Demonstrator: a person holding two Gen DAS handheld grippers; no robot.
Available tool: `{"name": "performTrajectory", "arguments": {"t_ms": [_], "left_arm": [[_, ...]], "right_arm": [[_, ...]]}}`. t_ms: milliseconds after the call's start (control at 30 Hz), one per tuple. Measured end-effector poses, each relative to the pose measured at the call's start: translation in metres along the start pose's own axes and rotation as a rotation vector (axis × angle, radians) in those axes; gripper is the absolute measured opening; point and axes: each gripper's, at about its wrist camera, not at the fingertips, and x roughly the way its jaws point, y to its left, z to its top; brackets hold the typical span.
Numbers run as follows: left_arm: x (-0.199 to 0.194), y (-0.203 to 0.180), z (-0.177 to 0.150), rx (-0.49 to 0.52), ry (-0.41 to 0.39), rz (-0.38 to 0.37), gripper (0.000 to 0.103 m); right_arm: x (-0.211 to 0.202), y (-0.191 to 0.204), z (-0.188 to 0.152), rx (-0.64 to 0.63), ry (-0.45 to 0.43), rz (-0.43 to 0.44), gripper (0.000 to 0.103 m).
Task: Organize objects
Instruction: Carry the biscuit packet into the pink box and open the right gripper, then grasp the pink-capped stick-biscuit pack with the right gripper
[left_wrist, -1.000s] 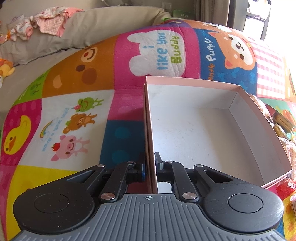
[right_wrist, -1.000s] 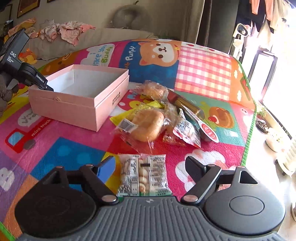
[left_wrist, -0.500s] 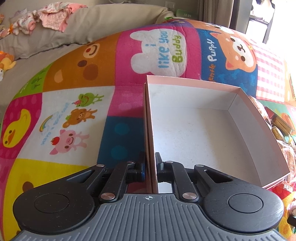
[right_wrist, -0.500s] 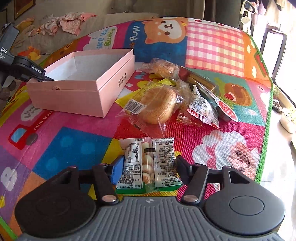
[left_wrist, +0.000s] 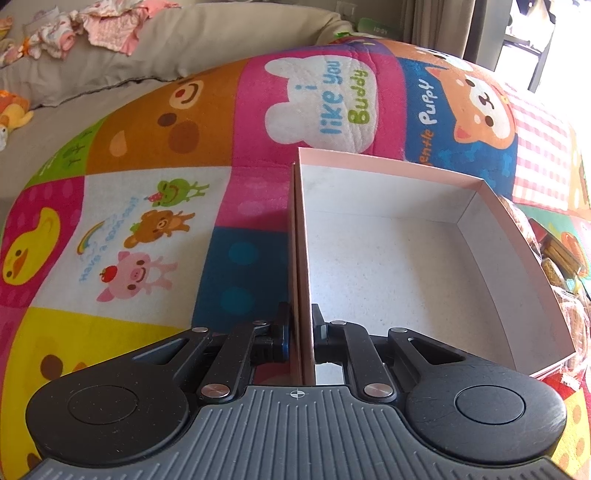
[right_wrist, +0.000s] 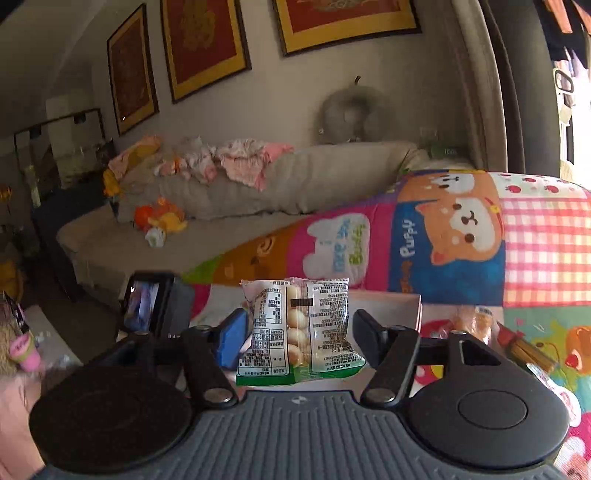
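Here we go: the pink box (left_wrist: 406, 266) sits open on the colourful play mat (left_wrist: 147, 221), and it is the thing to watch. The left gripper (left_wrist: 300, 328) is clamped tight on the box's near wall, one finger outside and one inside, pinning it in place. Inside the box, nothing at all: bare white floor from wall to wall.

Now the right gripper (right_wrist: 295, 332) has the snack packet (right_wrist: 299, 328) up off the mat, a clear wrapper with a row of pale round biscuits showing through the middle and printed text on either side. The packet hangs between the fingers, with the box's white interior (right_wrist: 388, 306) just behind and below it. The jaws are opening as I speak. The blue pad on the left looks to touch the wrapper's edge, while the black finger on the other side stands clear of it, so I read this as the grip going, not a firm hold.

As for progress, it is early. Not one item is in the box so far, and this packet looks to be the first on its way in. Beyond the box's far side, a pile of wrapped snacks (left_wrist: 561, 266) waits on the mat: bread-like rolls in plastic and a darker bar, only partly seen. Those are all left to do, I would judge, one trip each.
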Motion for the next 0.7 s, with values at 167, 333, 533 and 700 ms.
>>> {"name": "performTrajectory", "arguments": {"t_ms": [167, 333, 533, 700], "left_arm": [[0.000, 0.000, -0.001, 0.001, -0.005, -0.002, 0.012], [0.000, 0.001, -0.002, 0.002, -0.004, -0.004, 0.012], [0.001, -0.001, -0.001, 0.006, 0.009, 0.000, 0.012], [0.001, -0.002, -0.001, 0.003, 0.021, 0.005, 0.012]], "right_arm": [[-0.008, -0.032, -0.003, 0.023, -0.019, -0.079, 0.082], [-0.032, -0.089, -0.061, 0.101, 0.037, -0.255, 0.088], [-0.039, -0.138, -0.126, 0.116, 0.113, -0.484, 0.088], [-0.037, -0.173, -0.131, 0.201, 0.099, -0.515, 0.088]]}}
